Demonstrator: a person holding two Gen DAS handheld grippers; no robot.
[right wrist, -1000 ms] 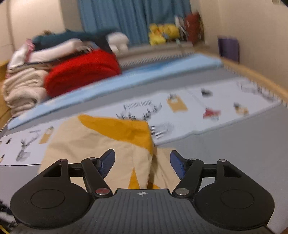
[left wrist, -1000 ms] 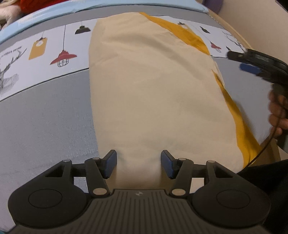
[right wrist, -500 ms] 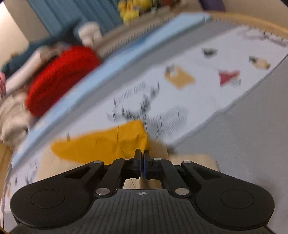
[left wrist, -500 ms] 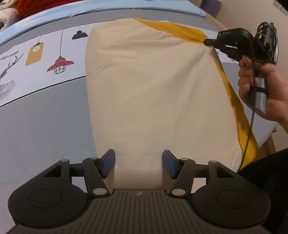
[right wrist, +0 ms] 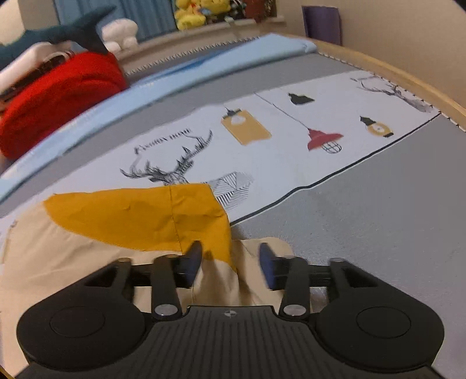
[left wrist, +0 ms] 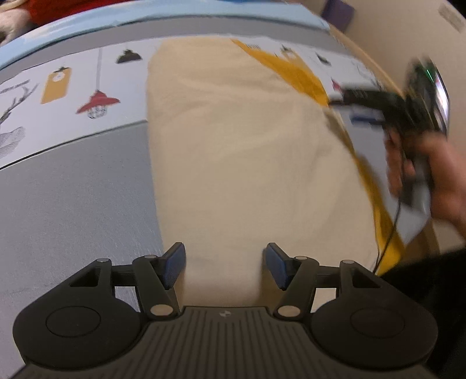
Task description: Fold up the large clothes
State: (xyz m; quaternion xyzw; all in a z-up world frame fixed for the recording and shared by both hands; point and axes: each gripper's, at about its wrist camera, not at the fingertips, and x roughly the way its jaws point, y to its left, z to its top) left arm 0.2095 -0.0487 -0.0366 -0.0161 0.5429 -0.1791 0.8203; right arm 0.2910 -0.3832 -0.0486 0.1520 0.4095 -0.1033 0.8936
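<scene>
A cream garment (left wrist: 238, 151) with mustard-yellow panels (left wrist: 294, 73) lies folded lengthwise on the bed. My left gripper (left wrist: 224, 266) is open and empty over its near end. In the right wrist view the garment's yellow corner (right wrist: 151, 218) lies flat, with a cream fold (right wrist: 250, 280) between the fingers. My right gripper (right wrist: 230, 263) is open, straddling that cloth without holding it. The right gripper also shows blurred in the left wrist view (left wrist: 358, 105), beside the garment's right edge.
The bed has a grey and white printed cover (right wrist: 291, 140) with lamps and deer. A red blanket (right wrist: 55, 99), folded clothes and plush toys (right wrist: 198, 11) sit at the head. A wooden bed rail (right wrist: 393, 75) runs along the right.
My right gripper was shut on the yellow corner half a second ago; it has opened and let the cloth go. It has moved slightly. The left gripper stays open in place.
</scene>
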